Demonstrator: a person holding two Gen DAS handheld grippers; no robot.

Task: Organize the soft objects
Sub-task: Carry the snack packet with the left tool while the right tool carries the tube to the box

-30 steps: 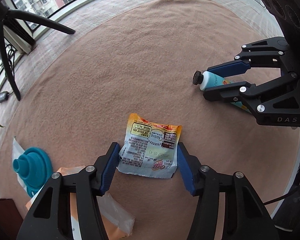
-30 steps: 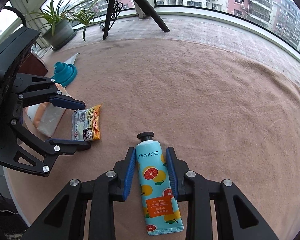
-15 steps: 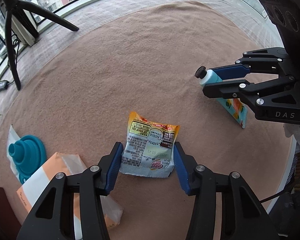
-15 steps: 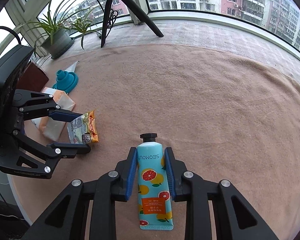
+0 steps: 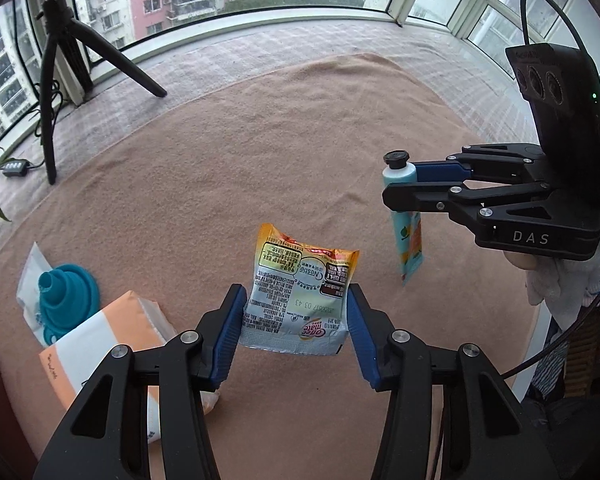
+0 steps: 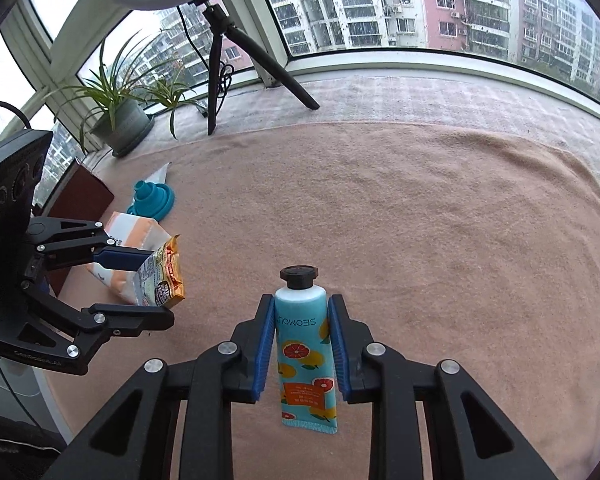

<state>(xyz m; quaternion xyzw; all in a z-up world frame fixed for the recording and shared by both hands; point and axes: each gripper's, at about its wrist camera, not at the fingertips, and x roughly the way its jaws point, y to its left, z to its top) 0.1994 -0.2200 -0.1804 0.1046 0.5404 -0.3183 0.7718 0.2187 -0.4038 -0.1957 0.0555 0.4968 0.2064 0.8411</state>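
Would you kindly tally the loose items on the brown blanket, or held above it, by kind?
Printed foil sachet: 1
Blue fruit-print cream tube: 1
Teal collapsible funnel: 1
Orange-and-white soft pack: 1
White flat packet under the funnel: 1
Total: 5

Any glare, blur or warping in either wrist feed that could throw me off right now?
Left wrist view: soft daylight, no glare, sachet print sharp, window frames bowed by the fisheye. Right wrist view: equally sharp on the tube, bright windows, dark corners, blanket edge curved.
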